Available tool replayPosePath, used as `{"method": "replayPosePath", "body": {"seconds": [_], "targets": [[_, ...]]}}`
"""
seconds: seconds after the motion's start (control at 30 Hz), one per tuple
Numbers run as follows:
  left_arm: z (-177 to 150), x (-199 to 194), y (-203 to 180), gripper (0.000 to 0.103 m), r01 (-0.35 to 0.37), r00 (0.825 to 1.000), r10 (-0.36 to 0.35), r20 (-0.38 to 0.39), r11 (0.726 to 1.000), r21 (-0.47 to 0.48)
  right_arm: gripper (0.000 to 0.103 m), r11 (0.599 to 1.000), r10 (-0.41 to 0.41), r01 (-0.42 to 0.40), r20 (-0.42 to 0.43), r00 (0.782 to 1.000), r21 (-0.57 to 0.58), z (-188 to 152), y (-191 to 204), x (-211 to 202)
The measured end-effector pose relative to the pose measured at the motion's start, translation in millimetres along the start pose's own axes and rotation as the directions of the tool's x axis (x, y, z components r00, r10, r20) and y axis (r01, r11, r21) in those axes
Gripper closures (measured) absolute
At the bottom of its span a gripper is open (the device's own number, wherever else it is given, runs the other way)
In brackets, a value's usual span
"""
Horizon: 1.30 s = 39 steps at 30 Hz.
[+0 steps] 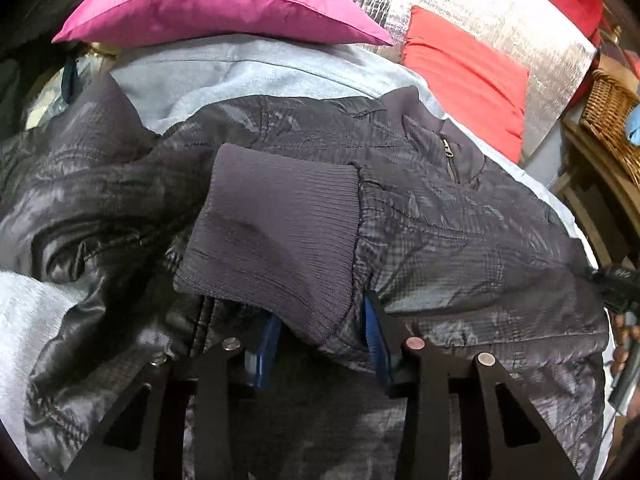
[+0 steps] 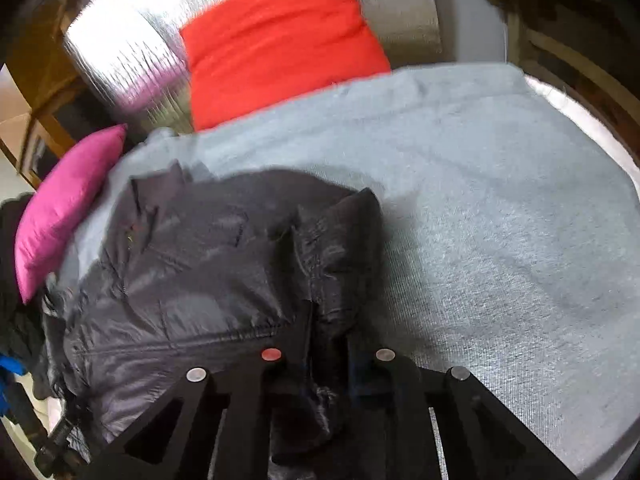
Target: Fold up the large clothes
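A shiny dark grey jacket (image 1: 460, 216) lies crumpled on a pale blue-grey blanket (image 1: 208, 76). Its ribbed sleeve cuff (image 1: 276, 224) lies across the front. The cuff's lower corner fills the gap between the blue pads (image 1: 374, 332) of my left gripper (image 1: 320, 336), which is shut on it. In the blurred right wrist view, my right gripper (image 2: 328, 348) is shut on a bunched fold at the right edge of the jacket (image 2: 188, 264); its fingertips are buried in the fabric. Part of the right gripper's black body (image 1: 618, 284) and a hand (image 1: 624, 344) show at the left view's right edge.
A pink cushion (image 1: 224, 4) lies at the head of the blanket and a red cushion (image 2: 280, 36) leans on a silvery backrest (image 2: 120, 56). A wicker basket (image 1: 612, 116) stands on wooden furniture to the right. Bare blanket (image 2: 500, 216) stretches right of the jacket.
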<state>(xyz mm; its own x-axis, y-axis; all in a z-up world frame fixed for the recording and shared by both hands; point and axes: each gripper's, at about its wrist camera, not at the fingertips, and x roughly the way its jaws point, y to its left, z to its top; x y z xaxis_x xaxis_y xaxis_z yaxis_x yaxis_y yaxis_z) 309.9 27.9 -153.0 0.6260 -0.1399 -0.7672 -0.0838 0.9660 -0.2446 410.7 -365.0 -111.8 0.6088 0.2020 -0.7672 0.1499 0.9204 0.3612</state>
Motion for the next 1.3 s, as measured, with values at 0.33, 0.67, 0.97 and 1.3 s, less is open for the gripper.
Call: {"method": "replayPosePath", "body": {"seconds": [0.33,0.67,0.97,1.3], "targets": [[3,-54,25,0.036,-0.017,0.992,0.024,0.125,0.998,-0.055,0.035,0.945,0.318,-0.320,0.037,0.947,0.066,-55,25,-77],[19,-65,32,0.032,0.013,0.991,-0.001,0.137,0.996,-0.083,0.034,0.960,0.269,-0.269,0.010,0.963,0.079,-72,24,-57],[16,2,-4,0.022,-0.122,0.992,0.123,-0.002,0.988,0.094,0.034,0.973,0.217,-0.213,-0.035,0.976,0.088,-74,11,-27],[17,-14,6,0.022,-0.073,0.997,0.074,-0.024,0.996,0.050,0.028,0.980,0.188,-0.185,-0.033,0.982,0.066,-81,11,-38]]}}
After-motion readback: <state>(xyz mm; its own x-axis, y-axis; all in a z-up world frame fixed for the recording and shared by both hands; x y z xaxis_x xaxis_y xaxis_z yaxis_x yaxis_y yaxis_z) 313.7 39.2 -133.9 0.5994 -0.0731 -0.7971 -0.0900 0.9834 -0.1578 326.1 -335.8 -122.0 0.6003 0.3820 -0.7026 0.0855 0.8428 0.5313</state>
